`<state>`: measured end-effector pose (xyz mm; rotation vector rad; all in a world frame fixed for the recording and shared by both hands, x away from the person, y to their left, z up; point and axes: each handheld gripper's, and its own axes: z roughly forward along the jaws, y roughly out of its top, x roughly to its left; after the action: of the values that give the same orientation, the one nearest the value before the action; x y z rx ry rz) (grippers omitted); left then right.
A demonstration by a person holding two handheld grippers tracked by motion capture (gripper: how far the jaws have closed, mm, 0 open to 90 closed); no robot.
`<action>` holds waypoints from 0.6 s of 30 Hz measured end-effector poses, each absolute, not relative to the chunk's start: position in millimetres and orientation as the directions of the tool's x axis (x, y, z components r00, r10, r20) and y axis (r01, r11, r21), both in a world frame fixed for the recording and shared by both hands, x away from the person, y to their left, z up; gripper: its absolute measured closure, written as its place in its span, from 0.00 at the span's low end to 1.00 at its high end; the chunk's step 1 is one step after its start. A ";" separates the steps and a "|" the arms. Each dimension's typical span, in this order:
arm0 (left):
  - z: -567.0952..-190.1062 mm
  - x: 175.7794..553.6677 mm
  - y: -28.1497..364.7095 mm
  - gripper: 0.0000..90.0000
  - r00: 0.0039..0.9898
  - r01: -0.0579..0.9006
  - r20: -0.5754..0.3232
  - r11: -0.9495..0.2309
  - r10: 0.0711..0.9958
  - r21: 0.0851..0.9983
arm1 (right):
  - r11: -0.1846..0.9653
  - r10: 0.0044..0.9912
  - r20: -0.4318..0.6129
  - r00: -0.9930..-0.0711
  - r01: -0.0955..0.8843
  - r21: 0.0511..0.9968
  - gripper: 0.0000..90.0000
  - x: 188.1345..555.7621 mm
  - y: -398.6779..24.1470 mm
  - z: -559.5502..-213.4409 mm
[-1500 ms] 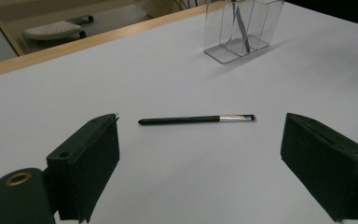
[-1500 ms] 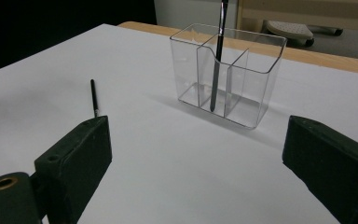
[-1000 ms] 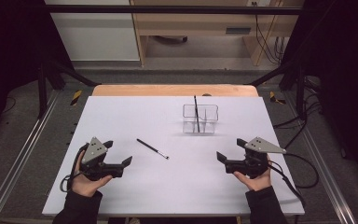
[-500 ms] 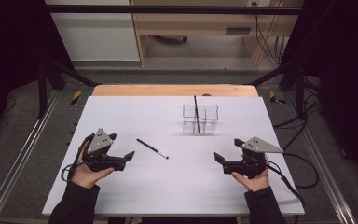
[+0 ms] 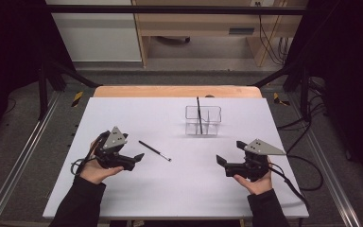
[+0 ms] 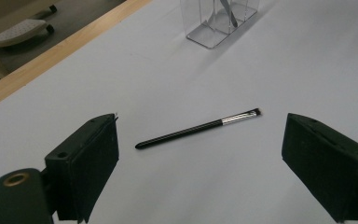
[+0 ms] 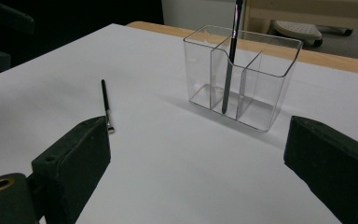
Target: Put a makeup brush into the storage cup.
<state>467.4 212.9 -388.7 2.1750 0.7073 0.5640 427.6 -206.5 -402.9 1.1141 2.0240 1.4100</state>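
Clear plastic divided organiser on white tabletop, one dark brush upright inside. Thin black makeup brush lying left of organiser. Left claw, right claw: both wide open, empty.

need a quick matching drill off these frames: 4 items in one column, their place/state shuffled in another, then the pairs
Items
1. loose brush
2. upright brush
3. clear organizer
4. left gripper

States
A. stands on the white table, far side of centre
B. jaws open, just short of the loose brush's handle end
C. stands inside a compartment
D. lies flat on the table

Pairs: 1-D, 2-C, 3-A, 4-B
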 end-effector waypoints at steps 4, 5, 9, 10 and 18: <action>-390.4 471.6 208.6 0.11 0.761 0.301 0.167 -0.569 0.627 0.766 | 0.164 0.804 0.093 -0.587 0.369 0.915 0.08 427.8 -205.5 -403.7; -391.1 472.8 207.4 0.11 0.765 0.302 0.161 -0.567 0.624 0.766 | 0.165 0.804 0.091 -0.587 0.368 0.915 0.08 427.8 -205.2 -403.8; -395.0 478.5 204.0 0.11 0.776 0.305 0.153 -0.576 0.612 0.759 | 0.167 0.804 0.091 -0.588 0.371 0.913 0.08 428.0 -203.9 -404.3; -396.2 479.9 203.2 0.11 0.778 0.306 0.152 -0.580 0.609 0.755 | 0.169 0.804 0.090 -0.588 0.372 0.913 0.08 428.0 -203.6 -404.5; -403.6 488.2 197.5 0.12 0.795 0.317 0.133 -0.591 0.592 0.742 | 0.170 0.805 0.088 -0.587 0.370 0.913 0.08 427.6 -203.2 -403.9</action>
<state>488.2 197.5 -403.6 2.2381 0.6685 0.4785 427.6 -203.2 -403.9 1.1090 2.0347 1.3995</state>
